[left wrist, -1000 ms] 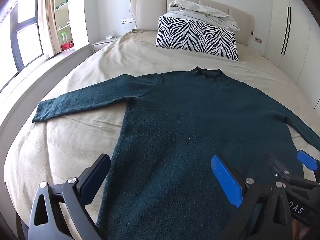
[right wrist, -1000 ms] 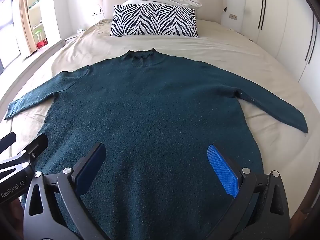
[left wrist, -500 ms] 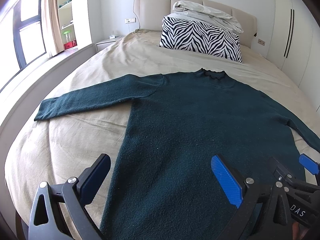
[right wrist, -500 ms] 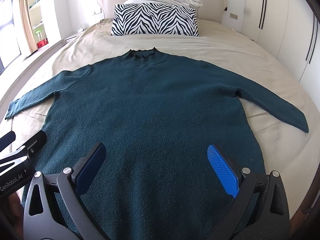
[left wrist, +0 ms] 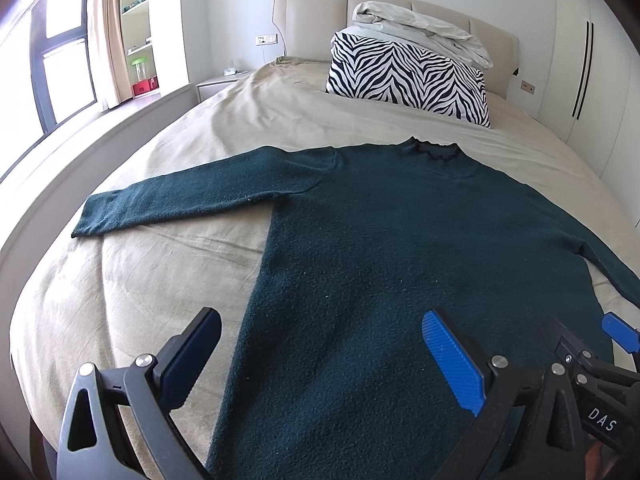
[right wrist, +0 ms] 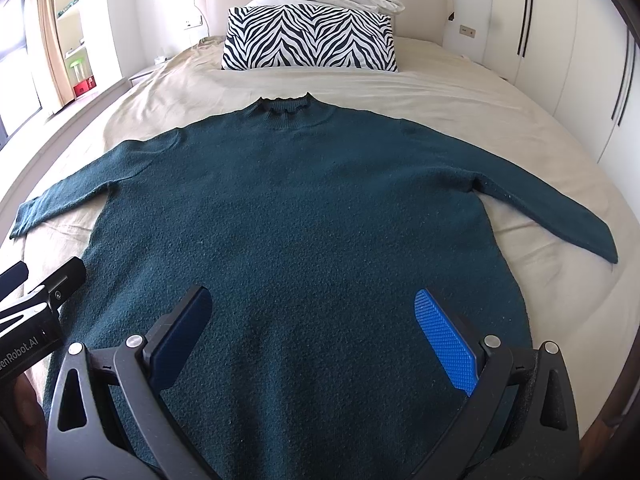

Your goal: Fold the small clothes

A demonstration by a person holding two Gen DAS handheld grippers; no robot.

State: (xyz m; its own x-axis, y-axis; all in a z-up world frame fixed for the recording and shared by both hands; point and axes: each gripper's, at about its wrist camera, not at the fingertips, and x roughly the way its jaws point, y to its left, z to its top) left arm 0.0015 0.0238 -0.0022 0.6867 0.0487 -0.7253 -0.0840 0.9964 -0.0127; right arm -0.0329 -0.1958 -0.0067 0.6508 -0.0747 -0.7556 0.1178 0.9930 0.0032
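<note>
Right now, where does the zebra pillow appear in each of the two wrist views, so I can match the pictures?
Left wrist view: the zebra pillow sits upper right of centre, seen at an angle, with the folded duvet on top.
Right wrist view: the zebra pillow sits top centre, seen nearly head-on.
Shared landmark: the sweater collar, on the sheet in front of the pillow.

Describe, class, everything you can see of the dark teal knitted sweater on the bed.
The dark teal knitted sweater has a fuzzy, woolly look and a small ruffled collar pointing toward the headboard. It lies spread flat on the beige bedsheet, both long sleeves stretched outward, unfolded. Nothing grips it; its lower hem is hidden behind the grippers.
</note>
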